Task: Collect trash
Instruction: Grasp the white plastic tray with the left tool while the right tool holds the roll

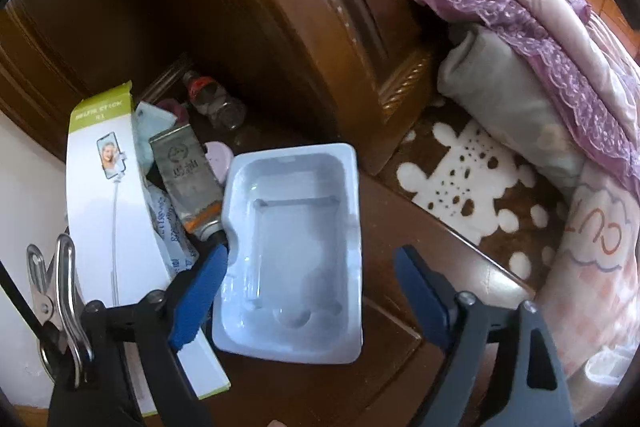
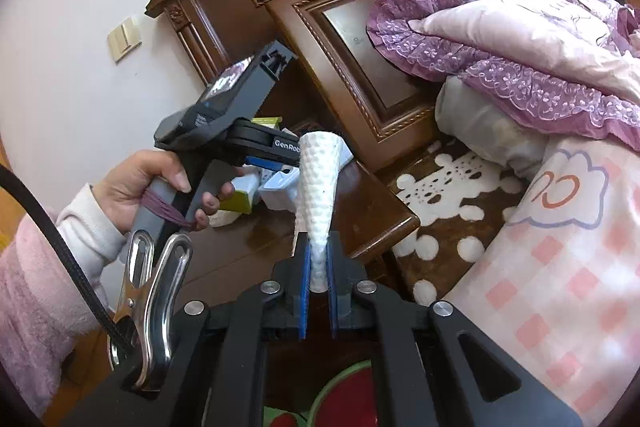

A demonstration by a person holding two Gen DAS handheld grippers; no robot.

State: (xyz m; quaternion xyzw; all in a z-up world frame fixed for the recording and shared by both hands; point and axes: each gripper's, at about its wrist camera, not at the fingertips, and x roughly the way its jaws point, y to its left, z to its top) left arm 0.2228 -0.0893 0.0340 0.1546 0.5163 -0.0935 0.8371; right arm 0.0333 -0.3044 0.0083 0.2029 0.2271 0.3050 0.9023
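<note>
The left gripper (image 1: pixel 310 291) is seen with jaws apart over a white plastic tray (image 1: pixel 294 251), which lies on the wooden worktop (image 1: pixel 400 311). The tray's near left rim is partly hidden by one finger. A selfie-stick box (image 1: pixel 108 195), a crumpled tube (image 1: pixel 188 183) and a bottle (image 1: pixel 214 103) are crowded beside it. The right gripper (image 2: pixel 318 273) is clamped on a white dimpled cone (image 2: pixel 320 179); the cone's tip is concealed between the pads.

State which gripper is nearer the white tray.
Left. The left gripper straddles the tray with open jaws; the right gripper, shut on a white cone, is farther back.
</note>
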